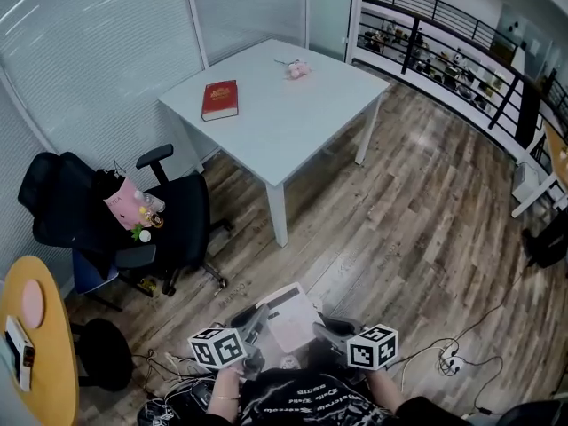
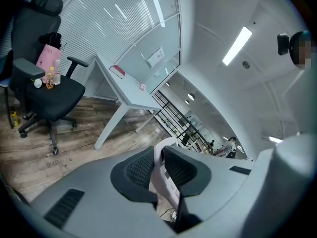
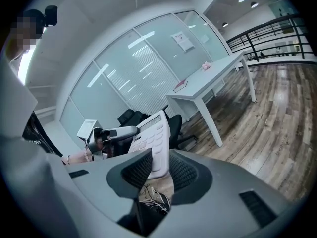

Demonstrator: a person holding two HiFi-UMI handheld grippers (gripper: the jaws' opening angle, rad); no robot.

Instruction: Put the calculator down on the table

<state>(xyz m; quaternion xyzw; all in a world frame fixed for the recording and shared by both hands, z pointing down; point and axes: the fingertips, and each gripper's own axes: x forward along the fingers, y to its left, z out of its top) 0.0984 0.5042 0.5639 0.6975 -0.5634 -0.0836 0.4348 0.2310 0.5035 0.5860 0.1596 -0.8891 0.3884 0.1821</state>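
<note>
Left gripper (image 2: 158, 153) is clamped on the left edge of the calculator (image 1: 289, 318), and right gripper (image 3: 159, 155) is clamped on its right edge, both near my body. I see the calculator held in the air over the wood floor (image 1: 399, 211), well apart from the far white table (image 1: 293, 122) with its red book (image 1: 219, 99).

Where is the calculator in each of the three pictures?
Head view: the calculator is at bottom centre, face up.
Left gripper view: the calculator is at lower centre, seen edge-on between the jaws.
Right gripper view: the calculator is just left of centre, keys showing, between the jaws.
Shared landmark: the white table with the red book on it.
</note>
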